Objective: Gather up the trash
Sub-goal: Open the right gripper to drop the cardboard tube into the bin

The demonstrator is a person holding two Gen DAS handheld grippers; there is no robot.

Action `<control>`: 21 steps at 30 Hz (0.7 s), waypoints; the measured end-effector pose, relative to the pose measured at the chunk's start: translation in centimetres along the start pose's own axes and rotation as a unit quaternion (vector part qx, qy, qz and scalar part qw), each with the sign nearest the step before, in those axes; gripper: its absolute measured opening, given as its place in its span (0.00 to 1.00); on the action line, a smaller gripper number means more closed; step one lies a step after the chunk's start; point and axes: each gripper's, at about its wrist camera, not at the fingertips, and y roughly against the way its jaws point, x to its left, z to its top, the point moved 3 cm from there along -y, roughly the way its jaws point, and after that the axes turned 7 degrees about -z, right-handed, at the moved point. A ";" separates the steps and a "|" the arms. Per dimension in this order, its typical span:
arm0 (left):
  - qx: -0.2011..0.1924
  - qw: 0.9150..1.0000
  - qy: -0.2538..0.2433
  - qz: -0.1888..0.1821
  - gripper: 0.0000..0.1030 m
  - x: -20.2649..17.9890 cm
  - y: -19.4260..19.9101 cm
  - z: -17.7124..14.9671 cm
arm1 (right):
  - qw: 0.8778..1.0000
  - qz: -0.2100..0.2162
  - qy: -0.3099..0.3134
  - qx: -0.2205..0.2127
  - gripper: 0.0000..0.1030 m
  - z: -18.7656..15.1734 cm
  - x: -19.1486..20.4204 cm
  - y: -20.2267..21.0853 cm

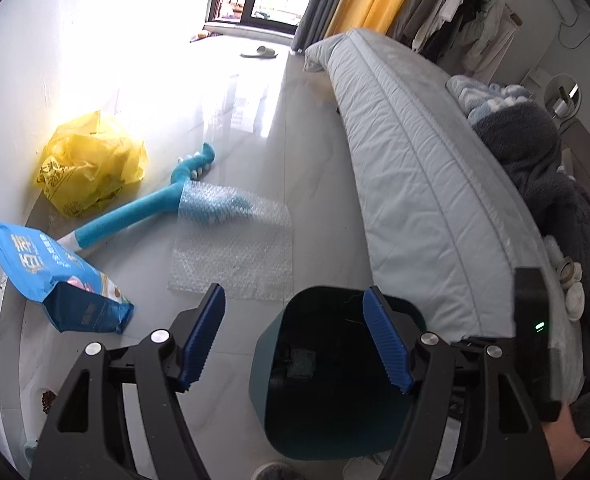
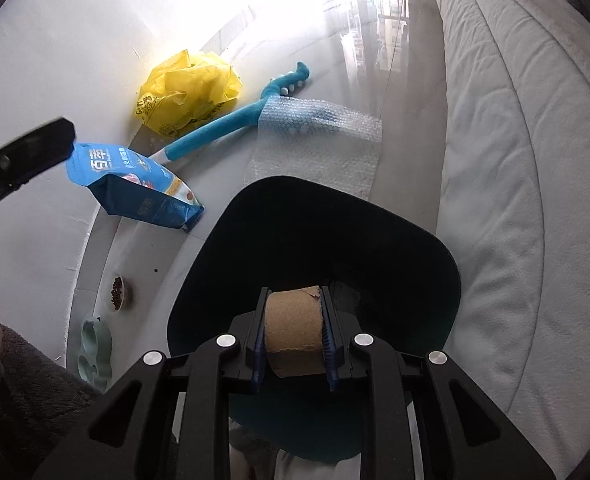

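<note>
Cardboard roll (image 2: 293,330) is pinched tight in the right hand-held gripper (image 2: 293,334) right over the bin (image 2: 427,264), left hand-held gripper (image 1: 295,336) wide open and empty, bubble wrap (image 1: 235,248) at 12 o'clock and yellow bag (image 1: 91,164) at 10 o'clock left.

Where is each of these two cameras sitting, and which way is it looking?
Left wrist view: sits on the left tool, looking down at the floor beside the bed; its open blue fingers show.
Right wrist view: sits on the right tool, looking down into the dark bin; its fingers clamp a cardboard roll.
Shared: bin, bubble wrap, blue bag, yellow bag, bed.
</note>
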 end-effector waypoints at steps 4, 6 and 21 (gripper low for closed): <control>-0.028 0.999 -0.015 -0.013 0.72 -1.5 1.2 1.0 | 1.000 -0.009 0.004 0.015 0.23 -0.5 0.1 -1.1; -0.040 0.999 -0.020 -0.021 0.72 -2.1 1.8 1.4 | 1.000 -0.014 0.008 0.021 0.23 -0.6 0.2 -1.5; -0.128 0.988 -0.072 -0.055 0.73 -7.6 6.5 3.9 | 1.000 -0.016 0.001 0.001 0.55 -0.9 0.0 0.6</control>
